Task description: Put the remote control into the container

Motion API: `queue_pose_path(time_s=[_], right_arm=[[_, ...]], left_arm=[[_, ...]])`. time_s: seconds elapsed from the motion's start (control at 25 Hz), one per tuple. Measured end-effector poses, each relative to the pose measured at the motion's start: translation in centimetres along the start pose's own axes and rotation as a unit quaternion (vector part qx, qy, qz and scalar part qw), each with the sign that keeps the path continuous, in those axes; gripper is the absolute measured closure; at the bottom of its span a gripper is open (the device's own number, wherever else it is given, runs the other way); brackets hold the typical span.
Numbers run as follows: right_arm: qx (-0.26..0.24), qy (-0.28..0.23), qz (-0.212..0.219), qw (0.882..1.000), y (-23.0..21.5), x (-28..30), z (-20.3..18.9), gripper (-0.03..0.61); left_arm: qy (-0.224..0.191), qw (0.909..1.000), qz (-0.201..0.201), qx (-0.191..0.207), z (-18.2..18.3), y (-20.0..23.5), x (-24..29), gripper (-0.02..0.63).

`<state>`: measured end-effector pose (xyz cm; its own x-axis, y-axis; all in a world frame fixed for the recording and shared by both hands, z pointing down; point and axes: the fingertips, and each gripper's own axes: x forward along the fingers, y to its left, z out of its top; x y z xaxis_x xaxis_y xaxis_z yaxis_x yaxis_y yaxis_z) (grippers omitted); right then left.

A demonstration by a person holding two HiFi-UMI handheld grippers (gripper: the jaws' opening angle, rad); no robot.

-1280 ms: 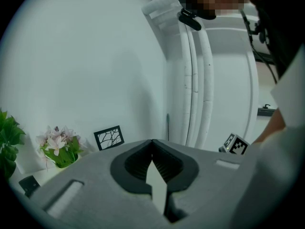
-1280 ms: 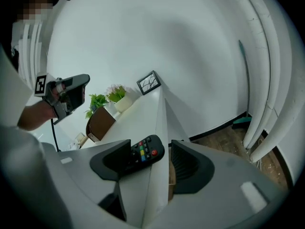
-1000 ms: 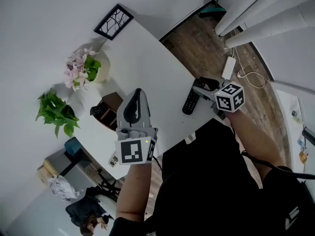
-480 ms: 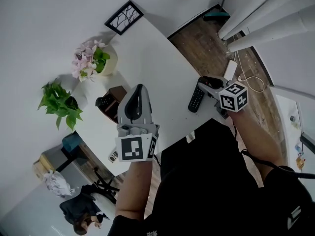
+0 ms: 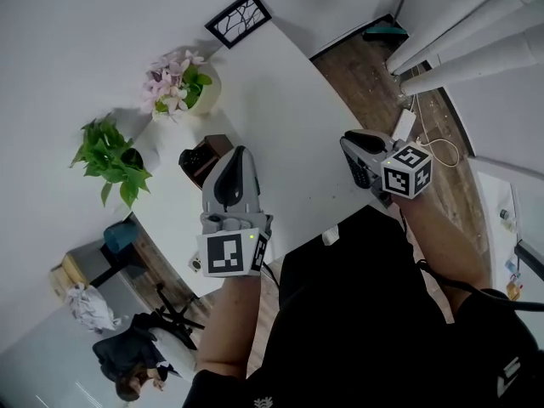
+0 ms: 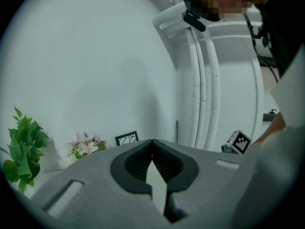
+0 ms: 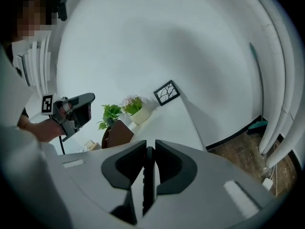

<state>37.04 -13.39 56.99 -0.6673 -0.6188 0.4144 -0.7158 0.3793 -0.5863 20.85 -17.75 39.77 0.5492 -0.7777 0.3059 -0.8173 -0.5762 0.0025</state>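
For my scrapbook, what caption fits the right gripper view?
Right tool, jaws just closed further on the remote control, faces the white table and brown container.

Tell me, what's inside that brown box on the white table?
In the head view the brown box seems to hold a dark object at its open end, too small to identify. The right gripper view shows only its outer wall, so the rest inside is hidden.
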Motion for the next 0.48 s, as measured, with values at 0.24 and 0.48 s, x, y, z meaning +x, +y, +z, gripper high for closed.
queue_pose_path(time_s=[0.24,0.48], right_arm=[[-0.038,0.013,0.016,0.999,2.5,1.1,0.0,0.52],[-0.068,0.01,0.049,0.996,6.2,1.6,1.4,0.52]], left_arm=[[-0.011,0.9997,0.016,-0.013,0.2,1.5,-1.5,0.612],[-0.024,0.9991,0.028,-0.022,0.6,2.6,-2.6,0.612]])
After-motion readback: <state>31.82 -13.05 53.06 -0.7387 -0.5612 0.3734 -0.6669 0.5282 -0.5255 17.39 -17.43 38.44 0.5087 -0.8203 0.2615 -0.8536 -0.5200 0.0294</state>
